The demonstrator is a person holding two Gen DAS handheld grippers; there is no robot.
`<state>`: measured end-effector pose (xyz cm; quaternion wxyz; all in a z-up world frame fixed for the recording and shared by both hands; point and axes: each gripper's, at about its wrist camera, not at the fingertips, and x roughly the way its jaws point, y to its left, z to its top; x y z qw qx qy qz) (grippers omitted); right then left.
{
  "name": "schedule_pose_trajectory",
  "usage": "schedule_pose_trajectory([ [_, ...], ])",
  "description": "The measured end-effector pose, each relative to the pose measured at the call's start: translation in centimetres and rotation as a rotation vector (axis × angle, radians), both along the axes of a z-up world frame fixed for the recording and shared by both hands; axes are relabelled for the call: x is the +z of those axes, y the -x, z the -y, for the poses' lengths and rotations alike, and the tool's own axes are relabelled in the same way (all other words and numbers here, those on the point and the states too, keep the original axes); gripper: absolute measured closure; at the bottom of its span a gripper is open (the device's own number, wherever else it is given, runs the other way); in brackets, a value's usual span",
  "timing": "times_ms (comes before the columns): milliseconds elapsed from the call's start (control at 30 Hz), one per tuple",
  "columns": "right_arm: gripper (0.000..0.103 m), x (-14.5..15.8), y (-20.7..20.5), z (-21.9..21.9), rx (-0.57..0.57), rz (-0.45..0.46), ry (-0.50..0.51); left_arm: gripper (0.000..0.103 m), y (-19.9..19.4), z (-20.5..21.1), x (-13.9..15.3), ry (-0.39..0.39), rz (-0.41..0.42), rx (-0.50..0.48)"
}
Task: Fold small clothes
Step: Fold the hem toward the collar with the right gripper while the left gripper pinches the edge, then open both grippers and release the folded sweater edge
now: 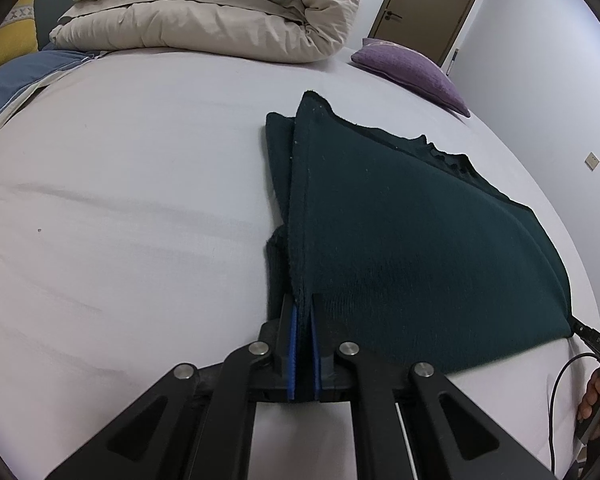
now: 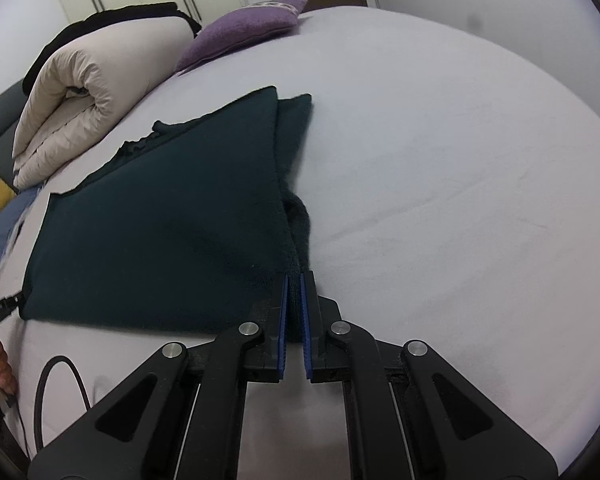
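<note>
Blue-padded jaws of the left gripper (image 1: 303, 310) sit nearly closed at the bottom of the left wrist view, pinching the near left corner of the dark green garment (image 1: 400, 240), cloth caught right between the pads. Same story on the other side: the right gripper (image 2: 294, 286) has its jaws almost together on the near right corner of that garment, a fold of knit showing in the narrow gap. Between the two grips the near edge stretches taut, and the top layer rises off the bed (image 1: 140, 200) like a tent flap, with a narrower strip of the same fabric lying flat on the sheet beneath its outer edge. Further out, the far edge of the garment looks uneven and rumpled. Beyond it, a purple cushion (image 1: 412, 70) rests near the bed's far side, a rolled beige duvet (image 1: 220, 12) fills the head end, and a brown door (image 1: 428, 4) stands behind
</note>
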<state>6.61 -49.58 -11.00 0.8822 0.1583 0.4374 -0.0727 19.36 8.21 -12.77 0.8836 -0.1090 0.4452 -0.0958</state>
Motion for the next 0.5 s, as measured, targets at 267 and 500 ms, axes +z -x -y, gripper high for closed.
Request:
schedule_pose_trajectory([
  [267, 0.097, -0.33, -0.46, 0.09, 0.009, -0.010, 0.002, 0.096, 0.51, -0.34, -0.23, 0.025, 0.002, 0.006],
  [500, 0.097, -0.21, -0.47, -0.33, 0.011, -0.014, 0.026, 0.096, 0.50, -0.39, -0.25, 0.024, 0.004, 0.009],
])
